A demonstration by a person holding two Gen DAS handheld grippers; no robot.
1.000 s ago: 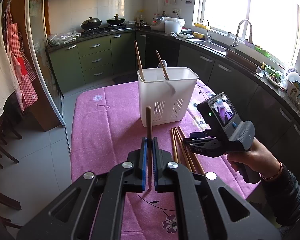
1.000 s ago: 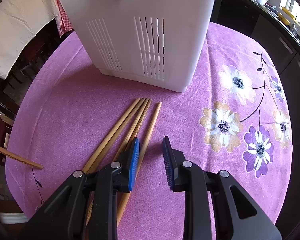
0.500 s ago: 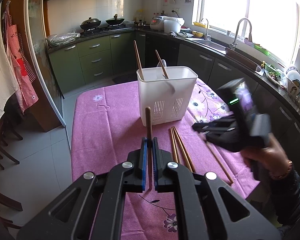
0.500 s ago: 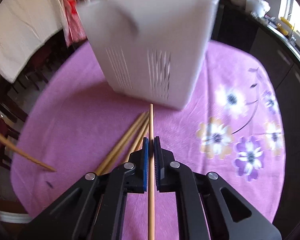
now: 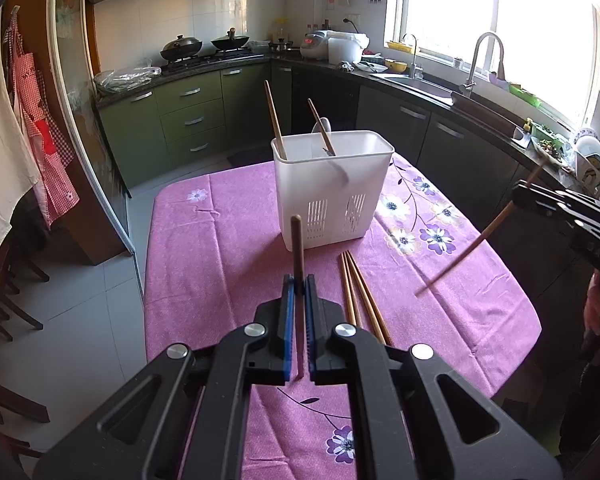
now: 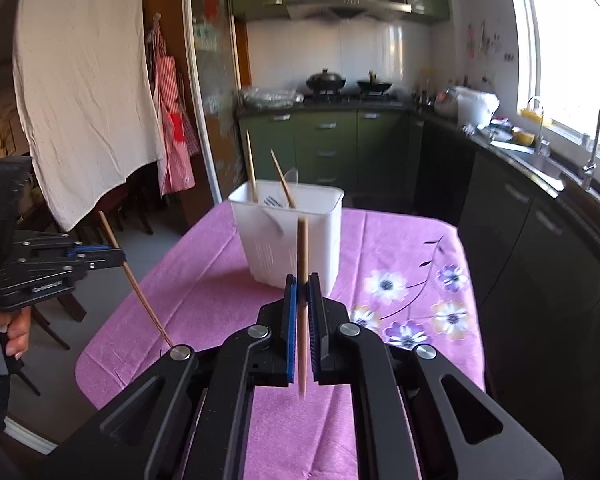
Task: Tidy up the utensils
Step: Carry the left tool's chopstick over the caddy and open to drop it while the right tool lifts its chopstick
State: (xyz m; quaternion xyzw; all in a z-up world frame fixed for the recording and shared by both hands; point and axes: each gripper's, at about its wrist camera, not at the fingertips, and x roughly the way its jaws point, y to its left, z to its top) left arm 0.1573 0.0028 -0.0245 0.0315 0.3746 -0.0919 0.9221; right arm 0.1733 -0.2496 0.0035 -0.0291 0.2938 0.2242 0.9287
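Two held: each gripper carries one chopstick.
Change: right gripper (image 6: pixel 302 312), open over the pile a second ago, has clamped a pale wooden chopstick (image 6: pixel 302 264) and lifted it clear.
Meaning: likely ready to drop into the white slotted plastic utensil holder (image 5: pixel 332 188).
Left gripper (image 5: pixel 299 300): jaws still pinching a dark brown wooden chopstick (image 5: pixel 297 248).
Remaining: three chopsticks (image 5: pixel 360 296) on the purple floral tablecloth (image 5: pixel 220 248), just before the holder.

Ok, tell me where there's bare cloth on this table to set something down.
Widest bare patch of the tablecloth: left of the white holder, running to the near-left edge. Another lies right of the loose chopsticks, towards the right edge, under the chopstick the right tongs hold. Crowded: the strip from holder to left tongs.
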